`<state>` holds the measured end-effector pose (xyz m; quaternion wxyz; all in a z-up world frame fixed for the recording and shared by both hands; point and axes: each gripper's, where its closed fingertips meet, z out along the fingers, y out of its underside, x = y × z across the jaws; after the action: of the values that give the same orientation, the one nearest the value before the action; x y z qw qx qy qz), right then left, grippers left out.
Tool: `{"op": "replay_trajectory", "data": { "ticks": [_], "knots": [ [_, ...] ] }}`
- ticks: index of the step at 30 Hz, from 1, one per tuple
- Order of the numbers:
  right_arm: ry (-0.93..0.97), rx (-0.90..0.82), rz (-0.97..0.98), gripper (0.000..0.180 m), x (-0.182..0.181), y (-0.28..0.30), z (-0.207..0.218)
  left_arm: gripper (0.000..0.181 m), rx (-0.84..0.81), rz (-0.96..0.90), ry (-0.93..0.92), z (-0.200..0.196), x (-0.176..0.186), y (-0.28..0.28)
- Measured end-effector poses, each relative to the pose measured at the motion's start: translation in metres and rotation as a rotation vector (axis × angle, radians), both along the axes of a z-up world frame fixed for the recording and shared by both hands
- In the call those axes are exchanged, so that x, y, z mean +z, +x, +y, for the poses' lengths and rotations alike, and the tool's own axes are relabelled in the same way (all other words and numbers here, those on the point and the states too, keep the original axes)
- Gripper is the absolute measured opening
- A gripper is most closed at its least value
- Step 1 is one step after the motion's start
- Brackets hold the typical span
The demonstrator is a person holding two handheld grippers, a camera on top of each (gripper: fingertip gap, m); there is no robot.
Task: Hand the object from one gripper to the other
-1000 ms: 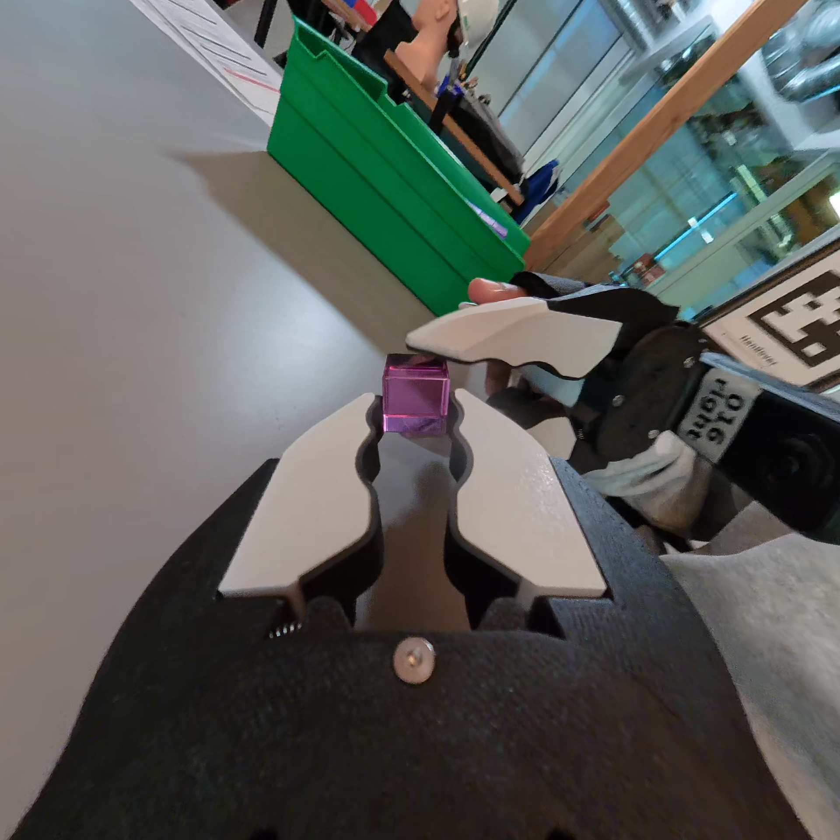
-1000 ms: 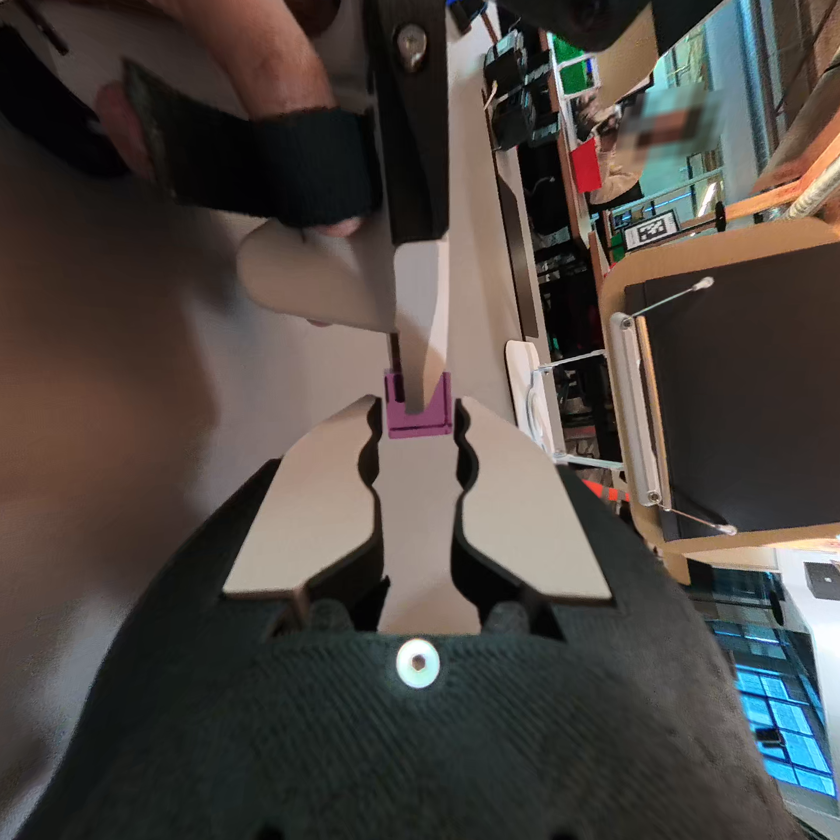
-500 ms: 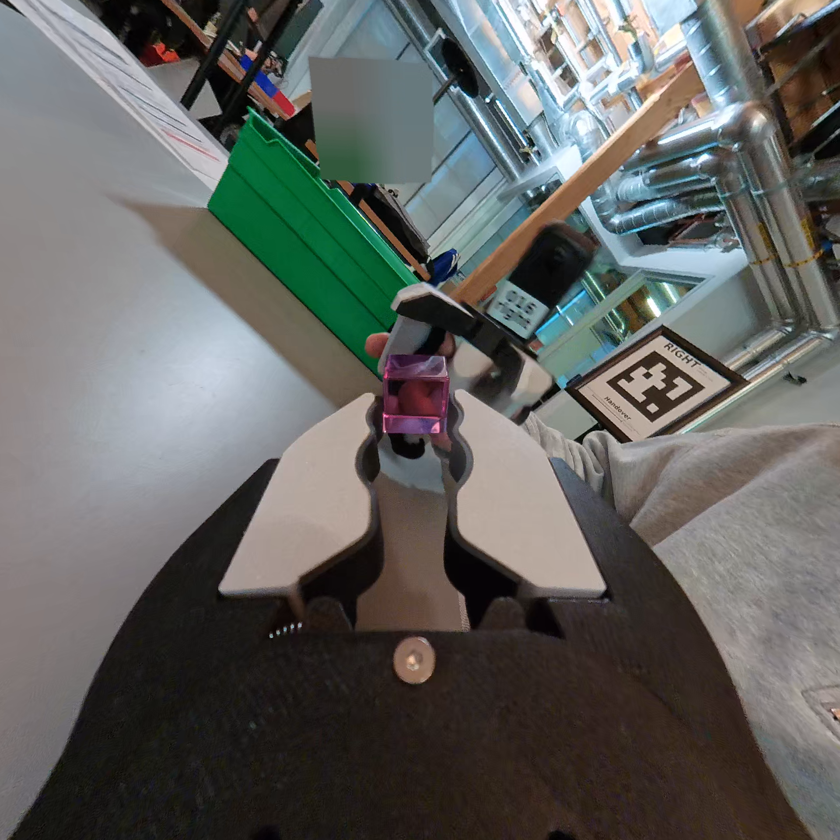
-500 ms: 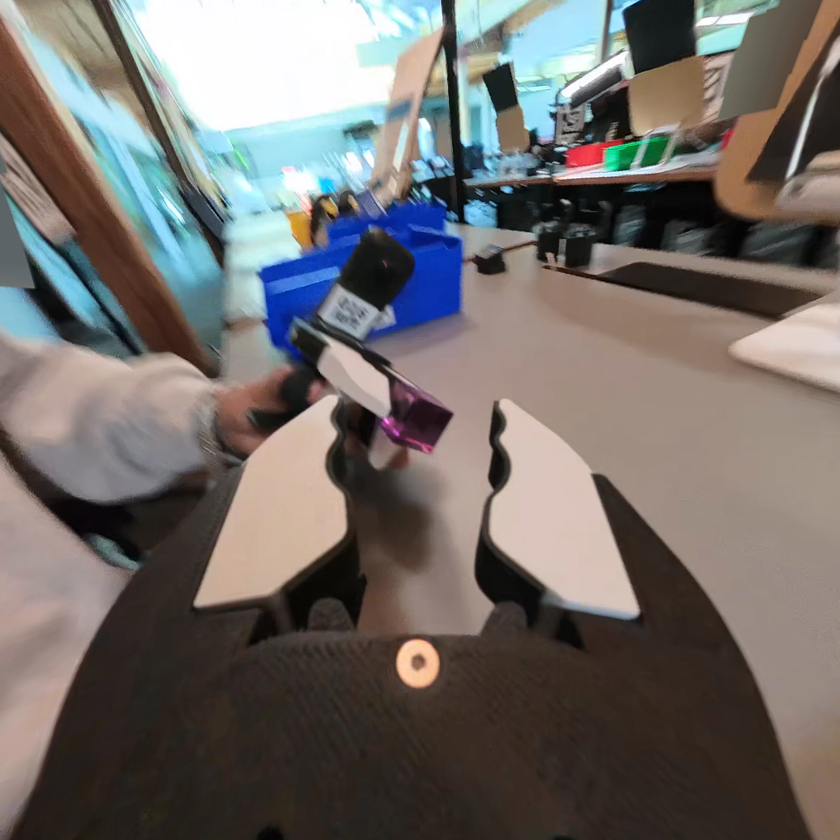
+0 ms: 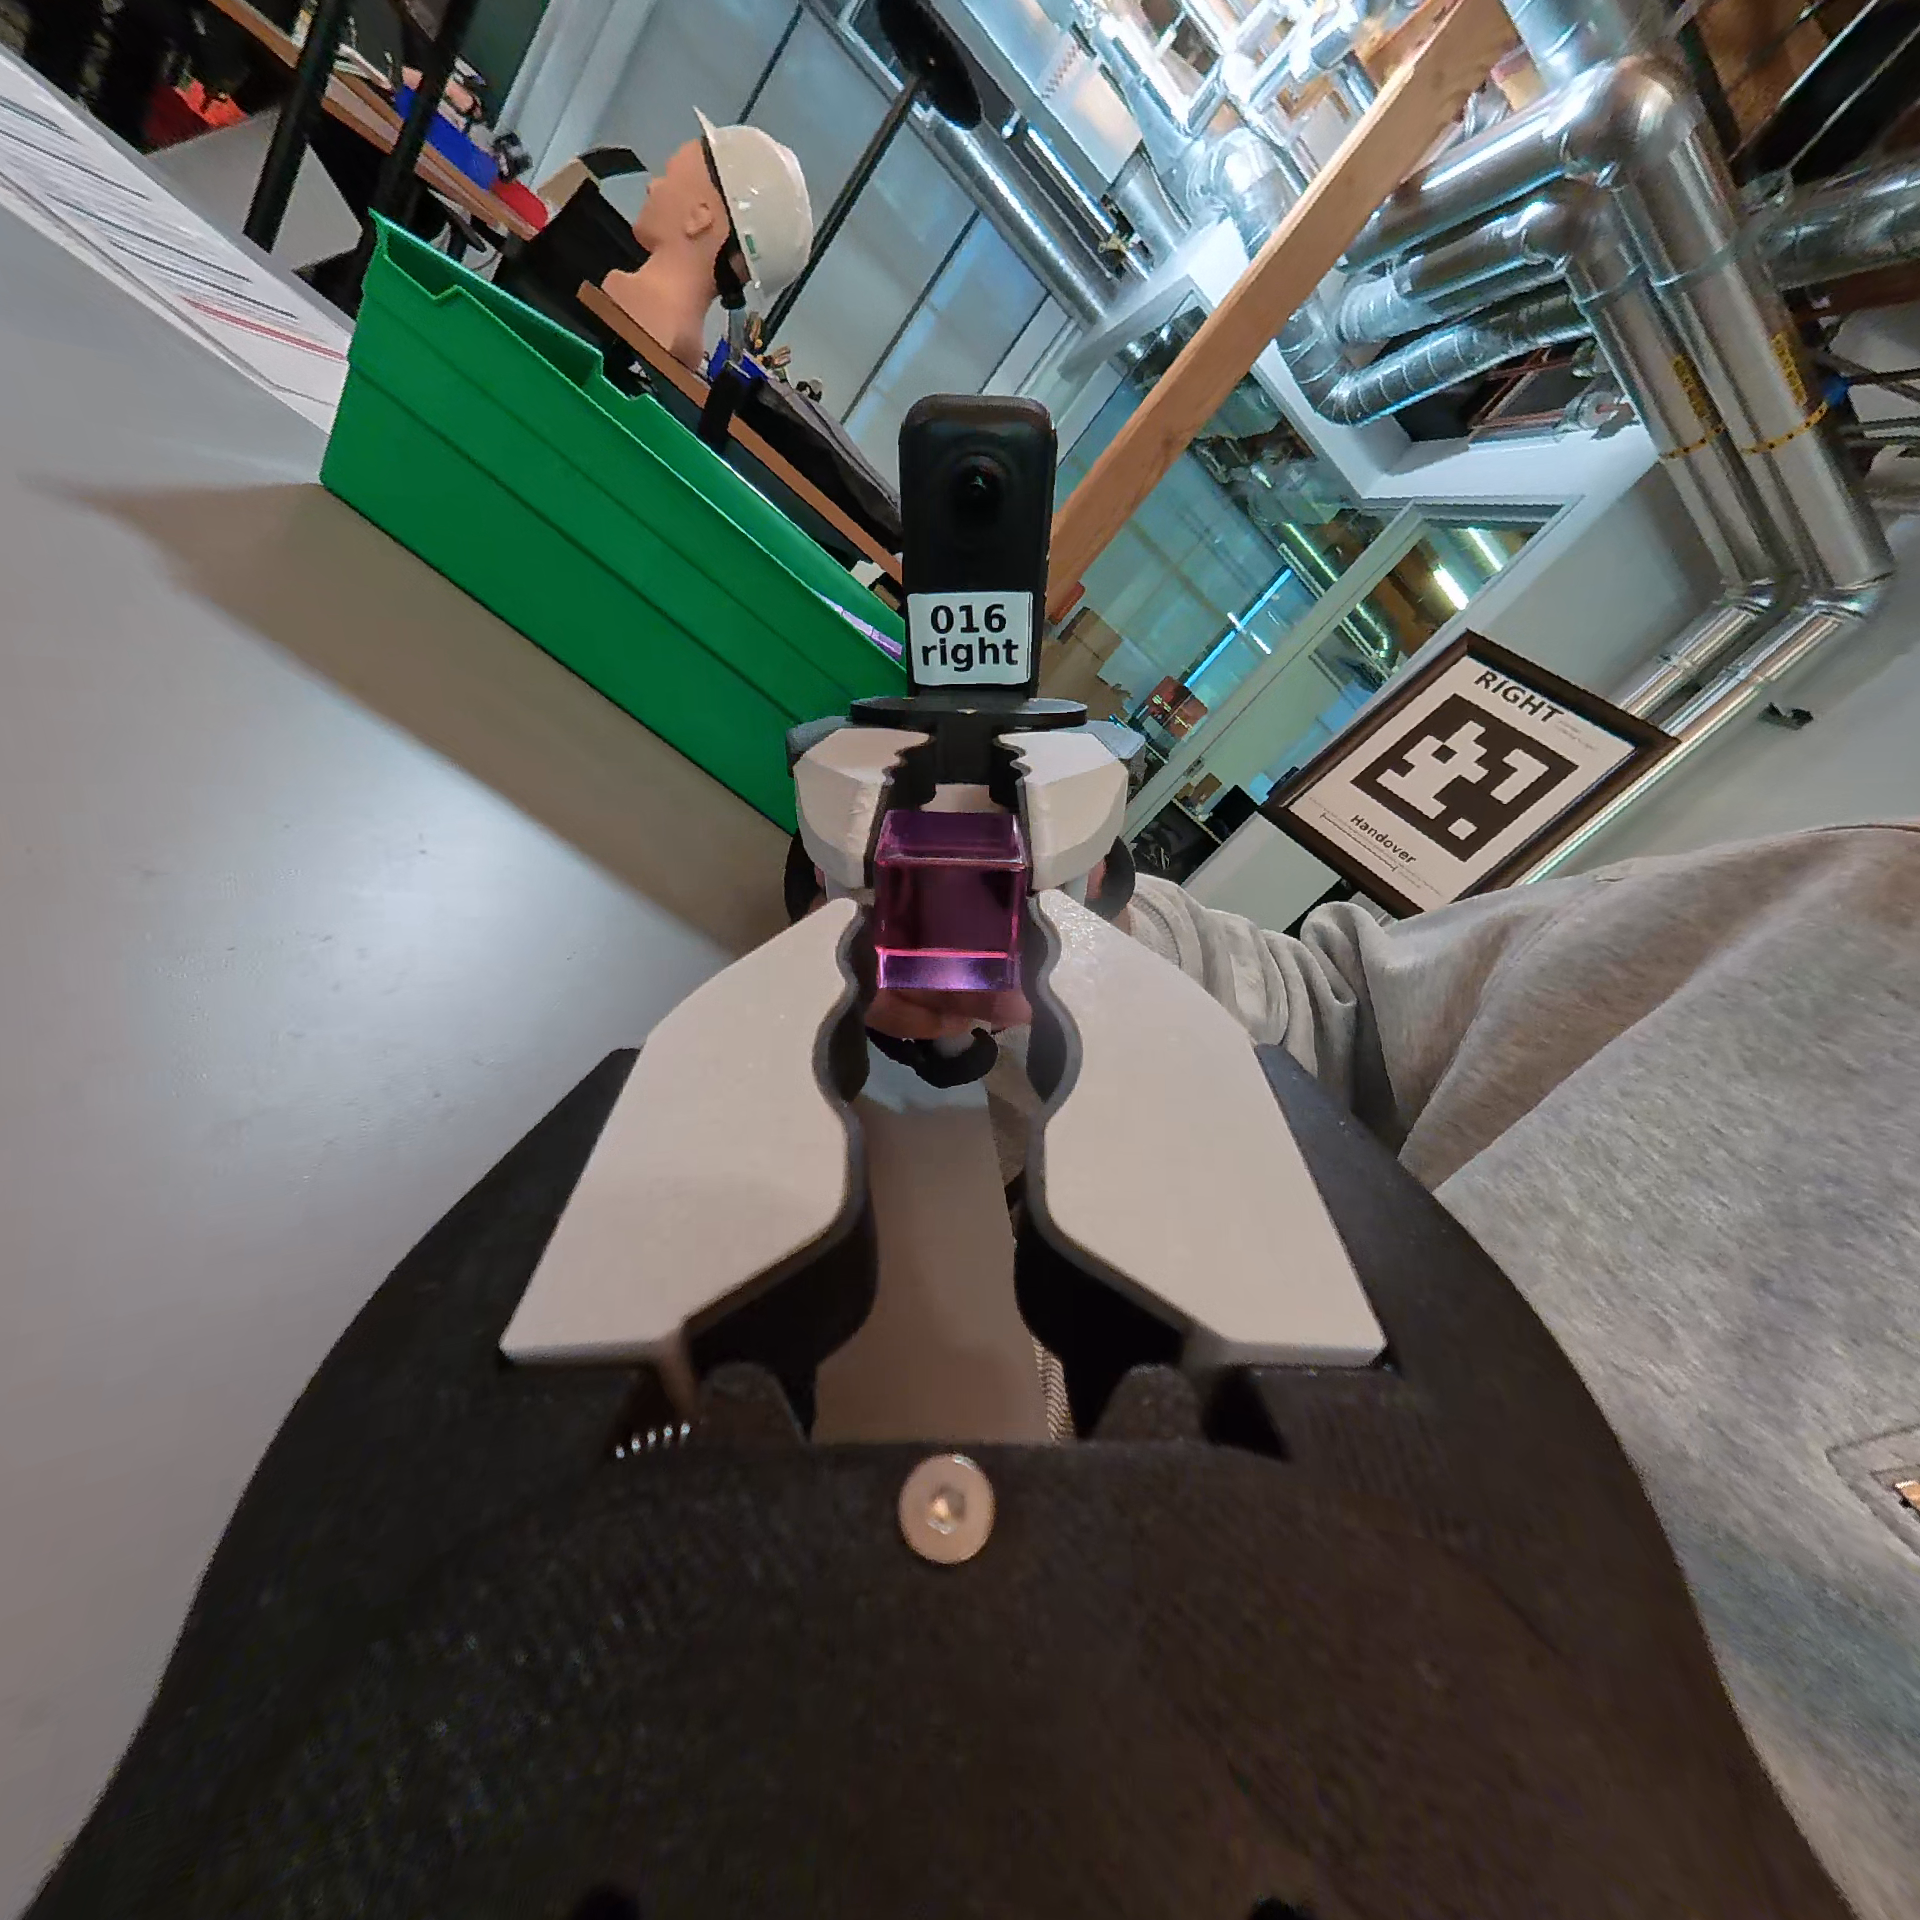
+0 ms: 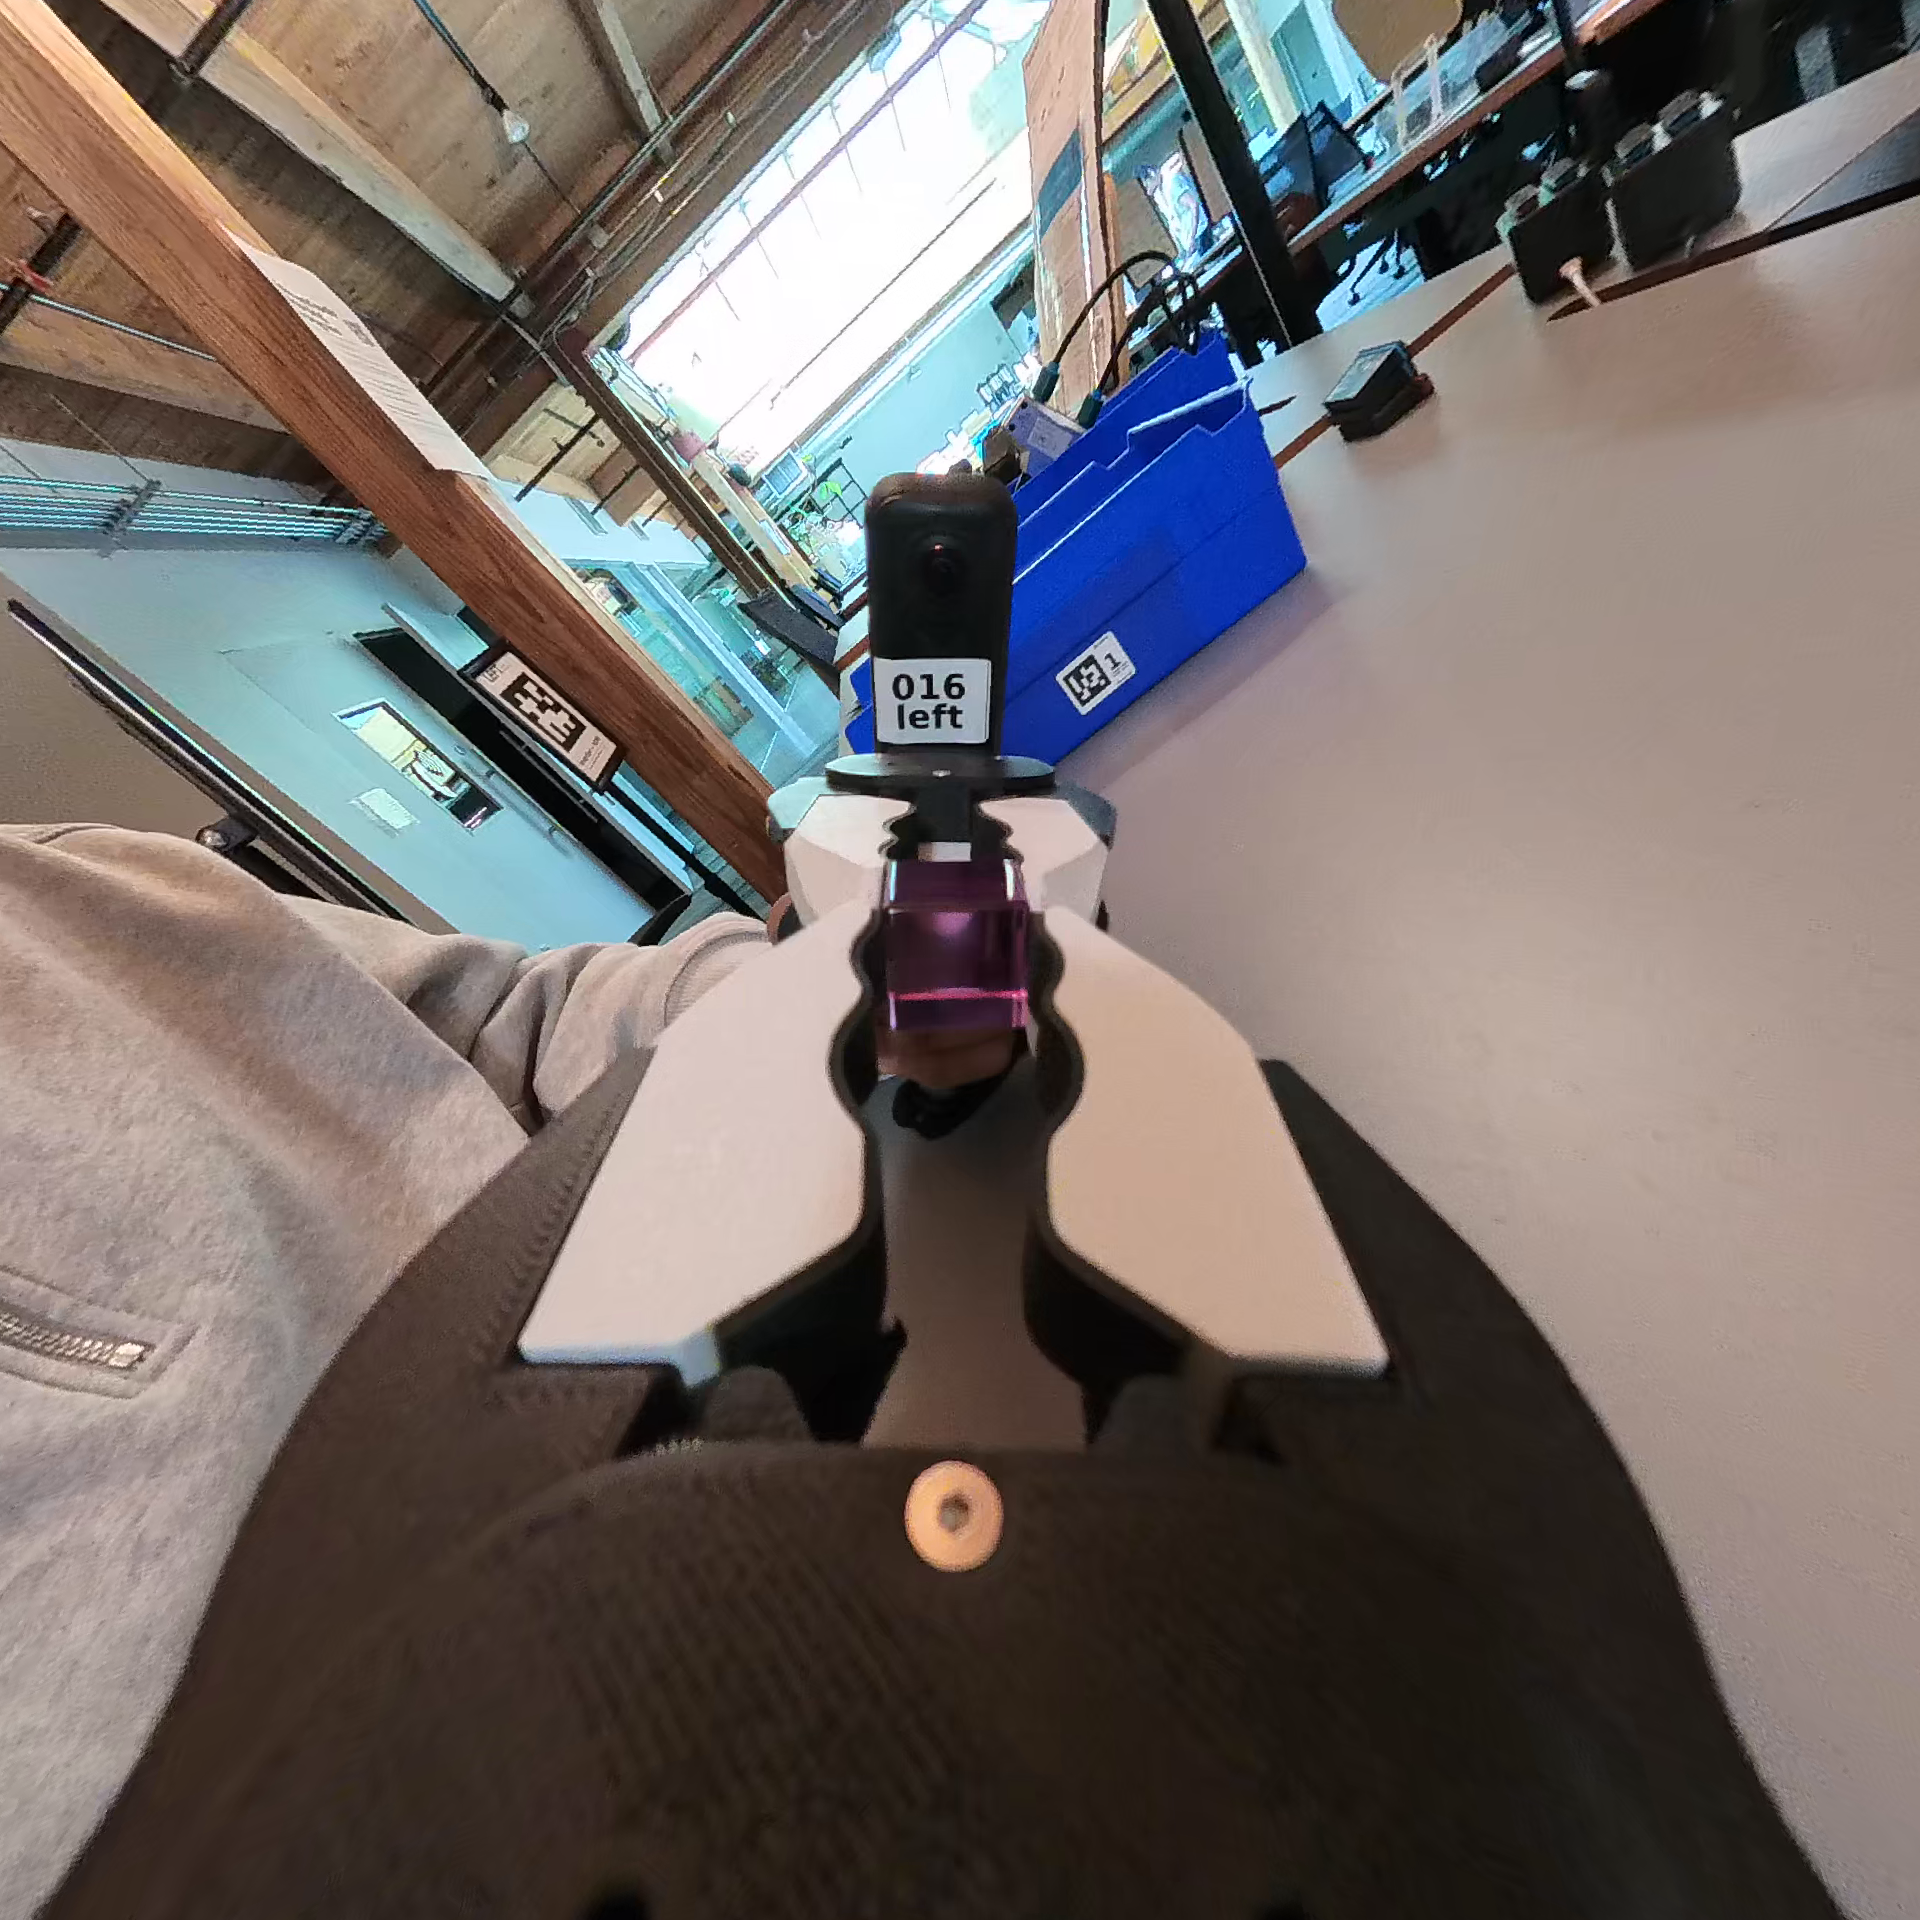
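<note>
A clear purple cube (image 5: 945, 904) sits between the fingertips of my left gripper (image 5: 948, 935), which is shut on it above the grey table (image 5: 260, 831). My right gripper (image 5: 954, 831) faces it head-on, and its white fingers (image 5: 831, 800) close on the cube's far end. In the right wrist view my right gripper (image 6: 954, 966) is shut on the same cube (image 6: 956, 956), with the left gripper (image 6: 943, 868) straight behind it. Both grippers hold the cube in the air, tip to tip.
A green bin (image 5: 582, 499) stands on the table behind the grippers, with a framed marker sign (image 5: 1455, 790) to the right. A blue bin (image 6: 1143, 582) and a small black box (image 6: 1377, 390) sit on the table (image 6: 1558, 831). A grey sleeve (image 6: 260, 1039) is close by. Both grippers' tips are close together, under 4 cm apart.
The right gripper let go of the cube, swung round open, and has now come head-on to the left gripper and shut on the cube. The left gripper kept hold of it.
</note>
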<state>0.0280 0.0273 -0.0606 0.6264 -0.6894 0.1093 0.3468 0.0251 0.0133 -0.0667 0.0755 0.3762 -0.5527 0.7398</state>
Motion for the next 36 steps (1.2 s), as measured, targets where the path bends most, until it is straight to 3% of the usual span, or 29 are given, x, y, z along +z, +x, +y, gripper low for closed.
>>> {"op": "replay_trajectory", "data": {
  "ticks": [6,14,20,24,27,32,36],
  "knots": [
    [-0.001,-0.005,-0.01,0.026,0.001,0.001,0.0,0.029,0.011,-0.003,-0.012,0.0,0.001,0.001],
    [0.007,-0.017,0.169,0.026,0.003,0.018,-0.007,0.059,0.148,-0.118,0.061,0.012,0.007,0.009],
    [-0.069,0.126,0.481,0.026,-0.01,0.011,-0.007,0.052,0.207,-0.368,0.441,0.005,-0.002,0.005],
    [-0.086,0.244,0.671,0.026,-0.013,-0.003,-0.004,0.046,0.192,-0.456,0.579,-0.004,-0.009,0.001],
    [-0.086,0.273,0.71,0.026,-0.011,-0.007,-0.004,0.03,0.166,-0.48,0.617,-0.008,-0.012,-0.002],
    [-0.077,0.255,0.686,0.027,-0.012,-0.006,-0.003,0.028,0.166,-0.477,0.609,-0.007,-0.01,-0.003],
    [-0.018,0.173,0.653,0.047,-0.009,0.008,-0.002,0.027,0.175,-0.413,0.53,-0.002,-0.006,0.001]
  ]
}}
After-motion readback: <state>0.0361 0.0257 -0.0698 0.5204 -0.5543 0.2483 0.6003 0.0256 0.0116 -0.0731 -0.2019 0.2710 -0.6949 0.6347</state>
